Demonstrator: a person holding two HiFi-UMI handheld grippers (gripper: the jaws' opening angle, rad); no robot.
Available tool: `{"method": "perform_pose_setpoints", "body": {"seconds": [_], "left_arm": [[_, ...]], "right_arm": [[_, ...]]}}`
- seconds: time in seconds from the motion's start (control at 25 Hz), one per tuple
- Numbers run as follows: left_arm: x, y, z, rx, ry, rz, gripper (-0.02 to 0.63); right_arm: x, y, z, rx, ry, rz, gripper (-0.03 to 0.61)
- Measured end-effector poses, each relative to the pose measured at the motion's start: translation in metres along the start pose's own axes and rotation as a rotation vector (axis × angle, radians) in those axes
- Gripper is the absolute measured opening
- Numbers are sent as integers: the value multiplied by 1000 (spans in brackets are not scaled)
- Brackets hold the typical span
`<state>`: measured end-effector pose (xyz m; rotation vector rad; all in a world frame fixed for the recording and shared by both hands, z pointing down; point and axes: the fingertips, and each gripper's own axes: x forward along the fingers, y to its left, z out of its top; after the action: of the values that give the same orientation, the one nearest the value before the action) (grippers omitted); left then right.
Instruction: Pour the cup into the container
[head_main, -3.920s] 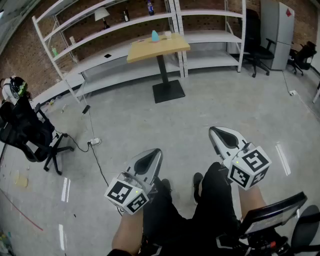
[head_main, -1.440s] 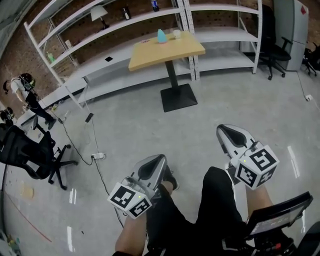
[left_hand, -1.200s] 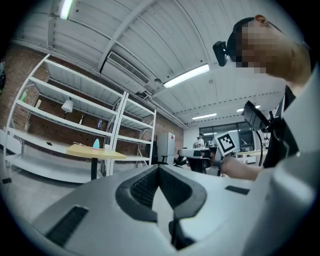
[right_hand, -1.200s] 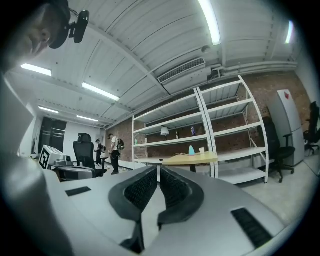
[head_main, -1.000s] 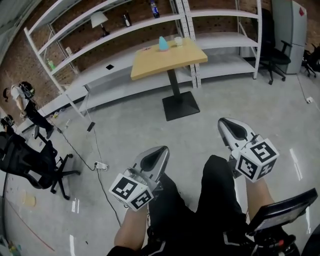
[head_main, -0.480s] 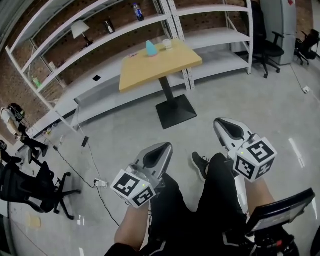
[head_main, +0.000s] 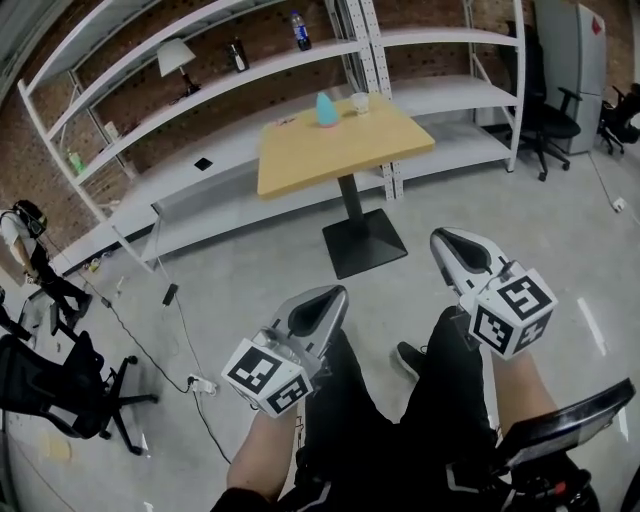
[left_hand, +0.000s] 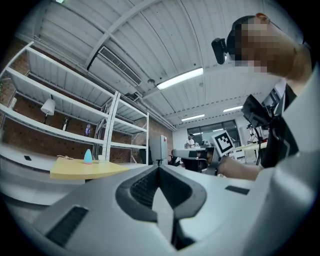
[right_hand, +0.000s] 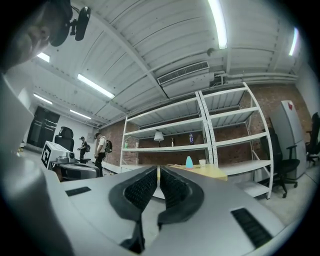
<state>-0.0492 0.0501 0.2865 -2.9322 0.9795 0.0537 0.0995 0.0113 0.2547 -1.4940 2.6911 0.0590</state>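
A small clear cup (head_main: 360, 101) and a pale blue bottle-shaped container (head_main: 325, 108) stand at the far edge of a wooden pedestal table (head_main: 340, 150), well ahead of me. My left gripper (head_main: 330, 295) and right gripper (head_main: 443, 238) are held level over my legs, both shut and empty, pointing toward the table. In the left gripper view, the left gripper (left_hand: 159, 170) has its jaws closed, with the container (left_hand: 88, 156) far off at the left. The right gripper view looks past the closed right gripper (right_hand: 158, 170) to the container (right_hand: 189, 162) and the cup (right_hand: 201, 162).
White shelving (head_main: 200, 80) runs along the brick wall behind the table. A black office chair (head_main: 50, 385) stands at the left and another (head_main: 545, 110) at the right. A cable with a power strip (head_main: 195, 382) lies on the concrete floor. A person (head_main: 30, 235) stands far left.
The table, cup and container have drawn closer as I walk toward them. Both grippers stay shut and held out in front, carried forward with me.
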Motion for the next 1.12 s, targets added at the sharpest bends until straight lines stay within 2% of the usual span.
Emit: {"method": "perform_pose_setpoints", "body": {"seconds": [0.12, 0.28, 0.44, 0.72, 0.92, 1.04, 1.12], "left_arm": [[18, 41, -8, 0, 26, 8, 0], [52, 91, -26, -16, 60, 11, 1], [79, 137, -32, -22, 51, 12, 0], [104, 197, -16, -13, 7, -21, 0], [125, 247, 0, 24, -13, -31, 1], [142, 284, 4, -14, -31, -34, 1], [159, 303, -1, -26, -22, -47, 0]], "right_arm": [[34, -12, -9, 19, 1, 12, 2], [87, -50, -28, 51, 24, 6, 2], [138, -79, -34, 44, 35, -6, 2], [200, -105, -18, -5, 34, -63, 2], [243, -121, -7, -10, 12, -80, 3], [272, -131, -5, -9, 18, -78, 5], [288, -143, -8, -3, 28, -88, 28]]}}
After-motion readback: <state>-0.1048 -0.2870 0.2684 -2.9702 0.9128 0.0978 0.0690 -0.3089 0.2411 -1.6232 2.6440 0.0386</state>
